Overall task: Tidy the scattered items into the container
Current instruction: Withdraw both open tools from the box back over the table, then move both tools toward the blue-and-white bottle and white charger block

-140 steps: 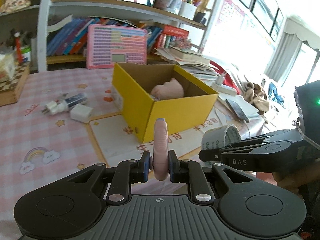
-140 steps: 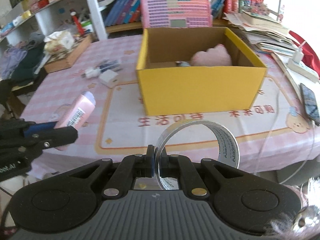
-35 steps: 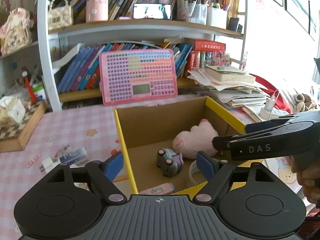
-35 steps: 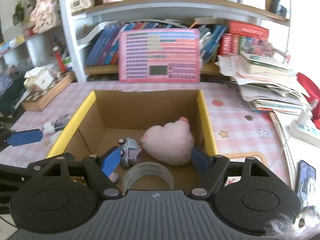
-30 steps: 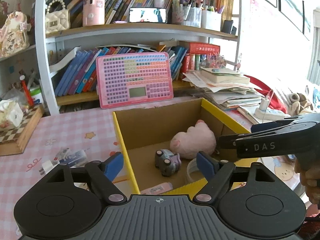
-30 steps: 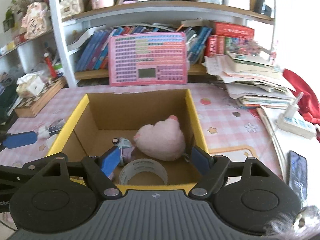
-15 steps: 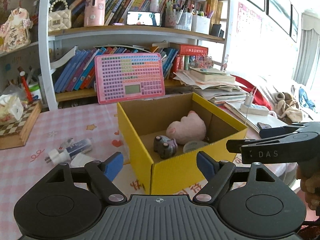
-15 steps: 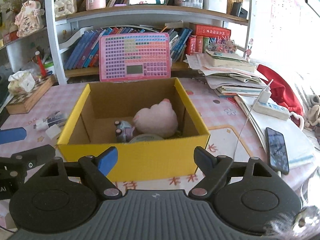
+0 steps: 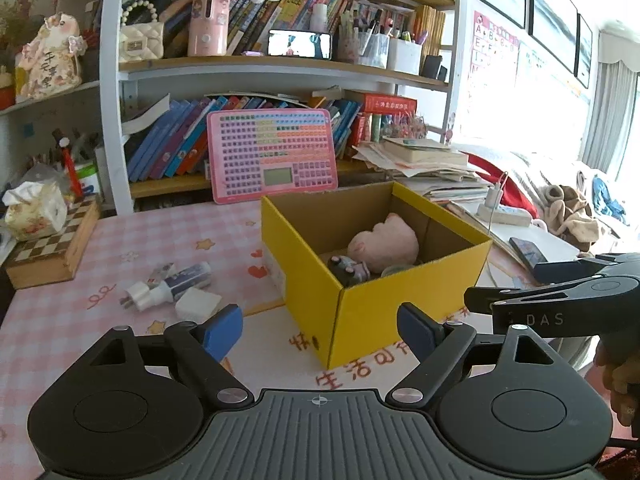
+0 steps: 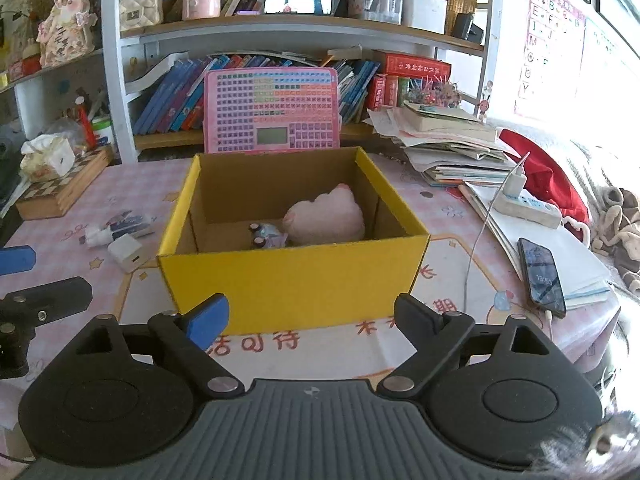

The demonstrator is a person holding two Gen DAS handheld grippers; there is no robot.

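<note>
Both tongs, left (image 9: 320, 330) and right (image 10: 308, 314), stand wide open and empty before the yellow box (image 10: 294, 280). A charger block (image 9: 198, 305), plug (image 9: 138, 298) and small tube (image 9: 188, 276) lie loose on the table left of the box. Risk: the touching pieces may scatter, or the flat block slip, under a careless pinch.

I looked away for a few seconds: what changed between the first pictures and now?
Left gripper let go of its pink tube and right gripper its tape roll, both into the yellow box; both backed away, open. The white charger, plug and pink plush stayed put.
</note>
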